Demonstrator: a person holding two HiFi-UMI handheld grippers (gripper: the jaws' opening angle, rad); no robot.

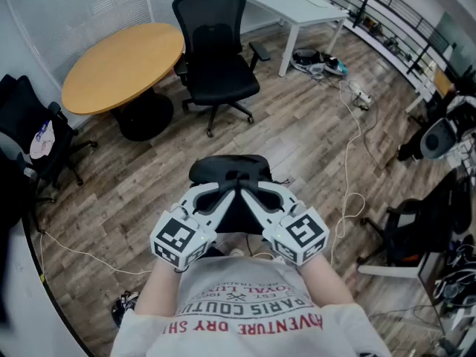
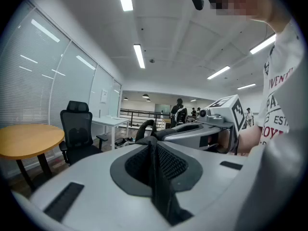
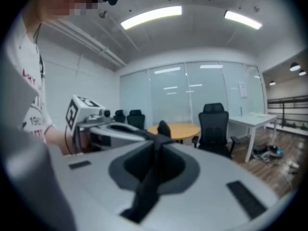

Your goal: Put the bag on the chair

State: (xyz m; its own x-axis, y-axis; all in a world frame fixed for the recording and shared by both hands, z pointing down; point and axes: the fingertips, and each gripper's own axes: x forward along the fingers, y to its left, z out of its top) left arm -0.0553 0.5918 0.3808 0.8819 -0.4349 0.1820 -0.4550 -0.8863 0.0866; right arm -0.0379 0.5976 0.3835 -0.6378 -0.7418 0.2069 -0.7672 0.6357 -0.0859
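Left hand-held gripper (image 1: 223, 193) and right hand-held gripper (image 1: 254, 193) are held tip to tip before the person's printed shirt (image 1: 245, 311), each pressed together on a black strap (image 2: 159, 177) of the bag (image 1: 223, 169). That black bag hangs just under the hand-held grippers, over the wooden floor (image 1: 305, 132). Well apart from it, farther out, stands the black office chair (image 1: 217, 58), its seat bare, beside a round wooden table (image 1: 123, 58) and near a white desk (image 1: 297, 10).
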